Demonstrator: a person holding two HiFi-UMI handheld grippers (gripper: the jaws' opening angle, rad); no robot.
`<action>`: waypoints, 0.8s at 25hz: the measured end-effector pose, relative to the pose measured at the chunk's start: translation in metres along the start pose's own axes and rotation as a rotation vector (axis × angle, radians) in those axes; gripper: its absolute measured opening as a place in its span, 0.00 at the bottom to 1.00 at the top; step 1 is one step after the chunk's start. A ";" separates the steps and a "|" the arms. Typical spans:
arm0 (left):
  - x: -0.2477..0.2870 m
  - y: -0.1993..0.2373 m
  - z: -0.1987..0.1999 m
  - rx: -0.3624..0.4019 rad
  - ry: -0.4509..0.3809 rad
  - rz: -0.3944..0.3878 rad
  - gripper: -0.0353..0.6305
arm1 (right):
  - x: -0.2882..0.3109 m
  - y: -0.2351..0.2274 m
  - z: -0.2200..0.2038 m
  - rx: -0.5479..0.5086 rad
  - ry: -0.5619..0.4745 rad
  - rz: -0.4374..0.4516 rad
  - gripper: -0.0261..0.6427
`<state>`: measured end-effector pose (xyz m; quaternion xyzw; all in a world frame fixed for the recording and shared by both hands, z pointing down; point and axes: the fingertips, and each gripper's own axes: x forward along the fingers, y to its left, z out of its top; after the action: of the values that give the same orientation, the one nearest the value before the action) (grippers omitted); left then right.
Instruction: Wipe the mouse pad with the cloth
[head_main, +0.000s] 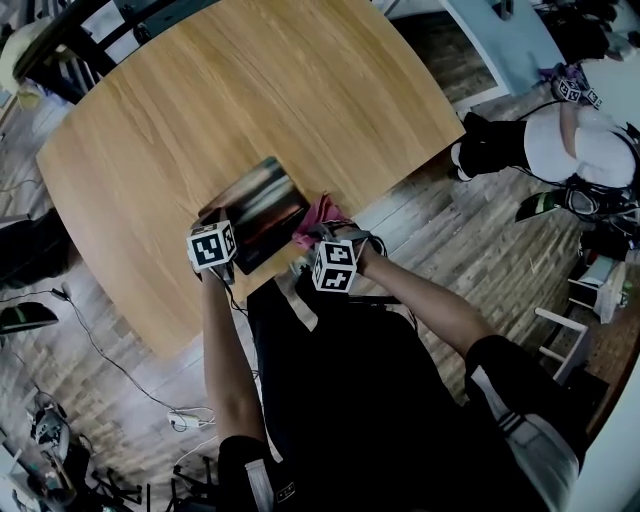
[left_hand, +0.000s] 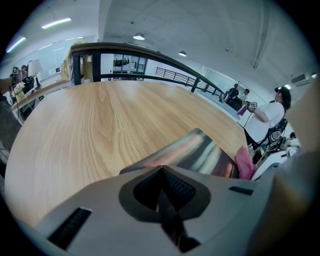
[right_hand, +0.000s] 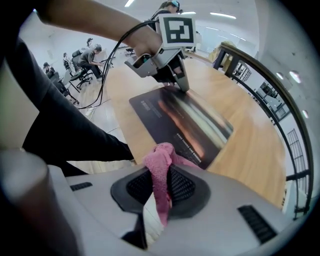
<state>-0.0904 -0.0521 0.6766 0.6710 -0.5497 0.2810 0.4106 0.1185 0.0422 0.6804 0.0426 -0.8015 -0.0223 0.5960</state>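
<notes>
The dark mouse pad (head_main: 262, 210) with blurred colour streaks lies flat near the front edge of the wooden table (head_main: 240, 90). My left gripper (head_main: 218, 226) is shut, with its tips down on the pad's near left corner; the right gripper view shows that left gripper (right_hand: 183, 86) pressing there. From the left gripper view its jaws (left_hand: 159, 170) meet just before the mouse pad (left_hand: 197, 150). My right gripper (head_main: 314, 234) is shut on a pink cloth (right_hand: 161, 160), bunched at the pad's near right edge (right_hand: 185, 117). The cloth (head_main: 322, 212) hangs partly off the table edge.
The table's front edge (head_main: 400, 185) runs just behind both grippers, with wood floor below. A person in white (head_main: 575, 145) stands off to the right. Cables (head_main: 120, 365) lie on the floor at left. A dark railing (left_hand: 165, 60) borders the far side.
</notes>
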 end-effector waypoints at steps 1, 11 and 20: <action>0.000 0.000 -0.001 0.005 0.006 0.003 0.09 | -0.005 -0.003 0.003 0.020 -0.028 -0.007 0.14; -0.038 -0.014 0.024 -0.022 -0.111 0.026 0.09 | -0.089 -0.076 0.046 0.441 -0.413 -0.113 0.14; -0.143 -0.059 0.045 -0.108 -0.409 0.088 0.09 | -0.168 -0.119 0.049 0.694 -0.709 -0.180 0.14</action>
<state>-0.0708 -0.0148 0.5215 0.6663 -0.6648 0.1266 0.3131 0.1248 -0.0611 0.4956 0.2970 -0.9080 0.1809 0.2338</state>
